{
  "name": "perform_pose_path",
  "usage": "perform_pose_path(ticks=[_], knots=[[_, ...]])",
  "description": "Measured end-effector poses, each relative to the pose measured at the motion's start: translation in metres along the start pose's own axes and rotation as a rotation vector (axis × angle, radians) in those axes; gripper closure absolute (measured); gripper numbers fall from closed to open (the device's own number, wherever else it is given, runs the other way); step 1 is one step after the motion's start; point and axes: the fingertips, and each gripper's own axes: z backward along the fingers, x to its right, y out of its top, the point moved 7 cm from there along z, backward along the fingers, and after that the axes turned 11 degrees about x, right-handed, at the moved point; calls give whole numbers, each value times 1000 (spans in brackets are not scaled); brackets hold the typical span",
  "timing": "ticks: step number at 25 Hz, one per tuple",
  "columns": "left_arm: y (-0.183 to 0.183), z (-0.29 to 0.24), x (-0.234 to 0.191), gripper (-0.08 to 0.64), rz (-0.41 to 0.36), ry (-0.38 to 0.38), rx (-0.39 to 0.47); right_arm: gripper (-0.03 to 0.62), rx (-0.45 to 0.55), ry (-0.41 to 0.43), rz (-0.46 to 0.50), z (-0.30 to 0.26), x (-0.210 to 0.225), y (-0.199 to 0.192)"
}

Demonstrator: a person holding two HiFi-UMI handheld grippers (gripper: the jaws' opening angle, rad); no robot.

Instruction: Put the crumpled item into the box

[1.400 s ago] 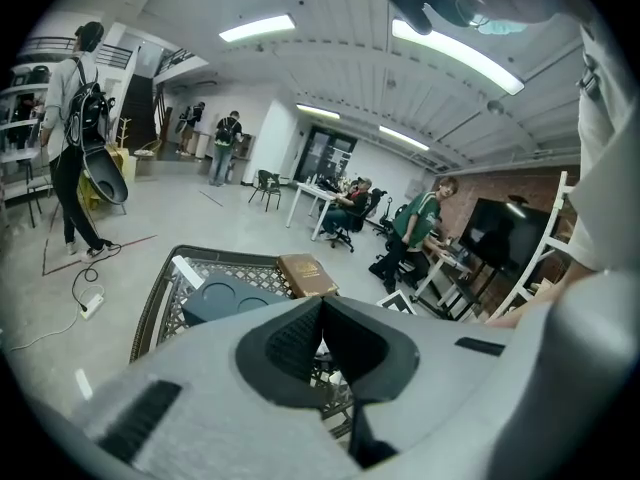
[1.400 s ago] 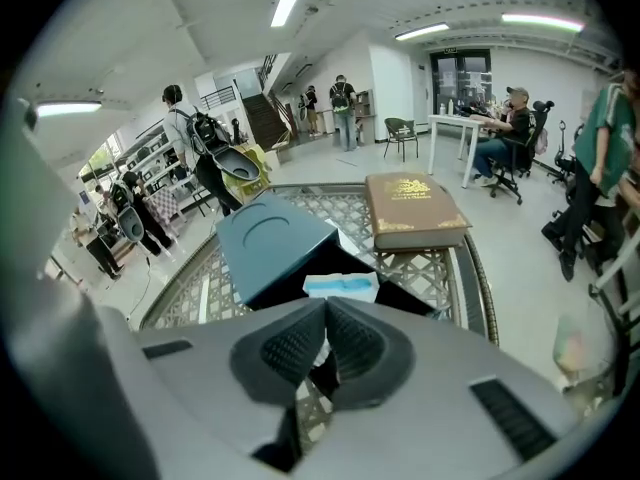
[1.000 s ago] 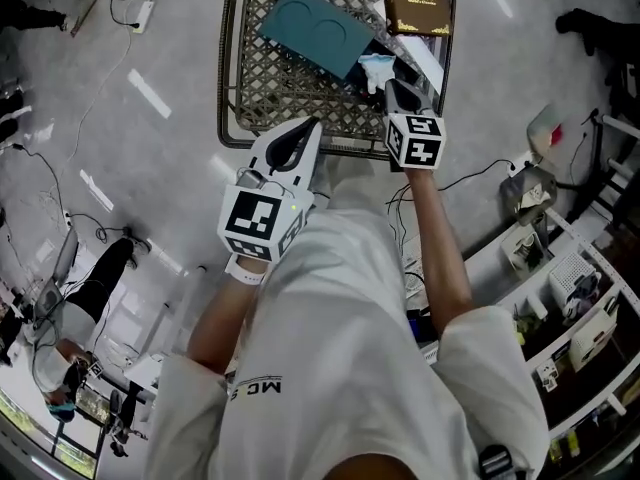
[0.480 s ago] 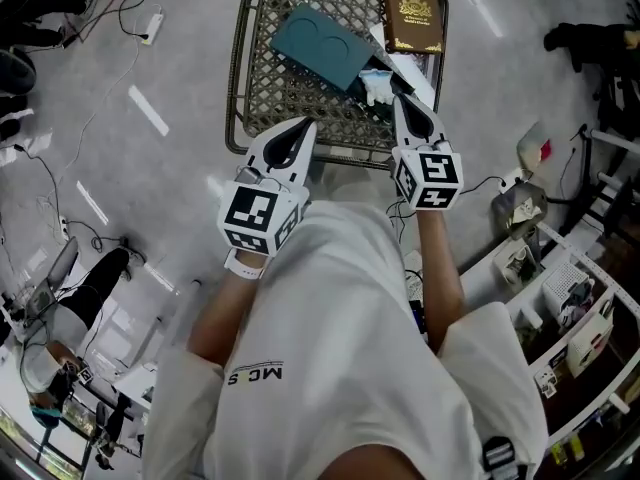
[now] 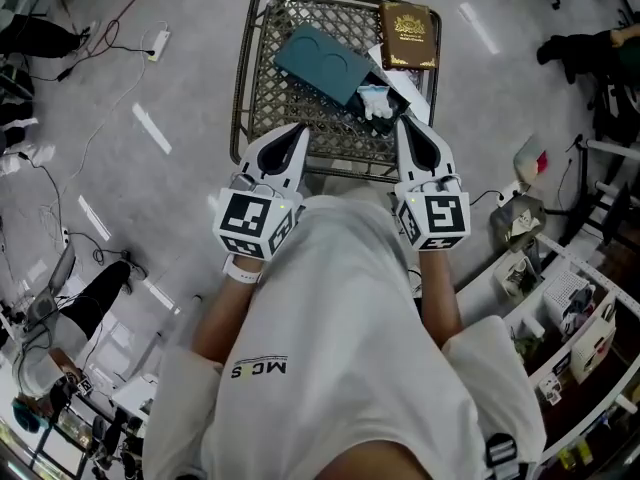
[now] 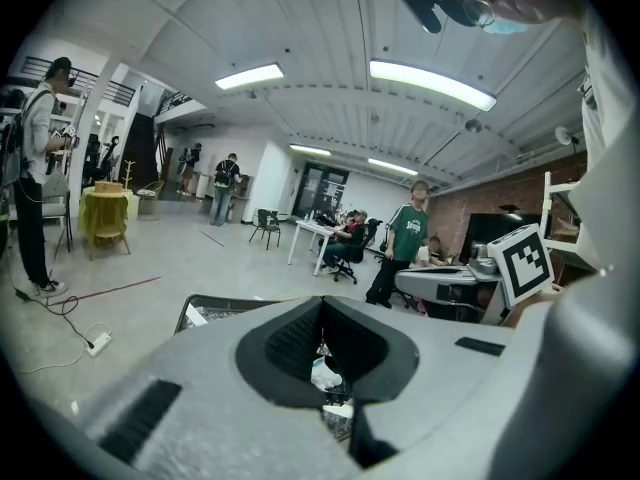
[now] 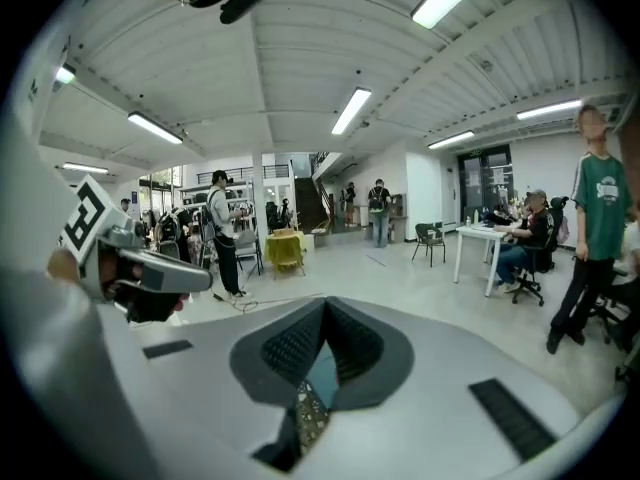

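Since a second ago the right gripper [image 5: 413, 140] has pulled back from the box [image 5: 243, 88] toward the body, level with the left gripper [image 5: 290, 146]. Both sets of jaws are closed on nothing. The white crumpled item [image 5: 376, 100] lies inside the box, beside the teal tray [image 5: 328, 63]. It looks light and soft; a pinch on any raised fold should hold.

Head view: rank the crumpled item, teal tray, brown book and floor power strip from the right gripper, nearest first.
1. Crumpled item, just ahead of the right gripper.
2. Brown book, straight ahead, and teal tray, ahead-left: too close to call.
3. Power strip, far left on the floor.
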Motion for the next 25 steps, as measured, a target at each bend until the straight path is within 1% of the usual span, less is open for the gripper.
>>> perform_pose_path(ticks=[3,6,15,17,21,25], knots=[[2,2,1,535,-9,2,5,575,89,2,-5,11,-7,11],[6,2,3,535,-20,-2,13,575,116,18,14,15,-13,15],[10,2,4,535,-43,-5,17,575,103,32,-1,11,-17,10],[10,3,4,535,-42,-2,18,575,94,28,-13,11,-17,9],[10,4,4,535,-39,2,22,575,70,29,-5,10,-17,6],[10,5,4,535,-36,2,25,575,70,27,-12,11,-18,5]])
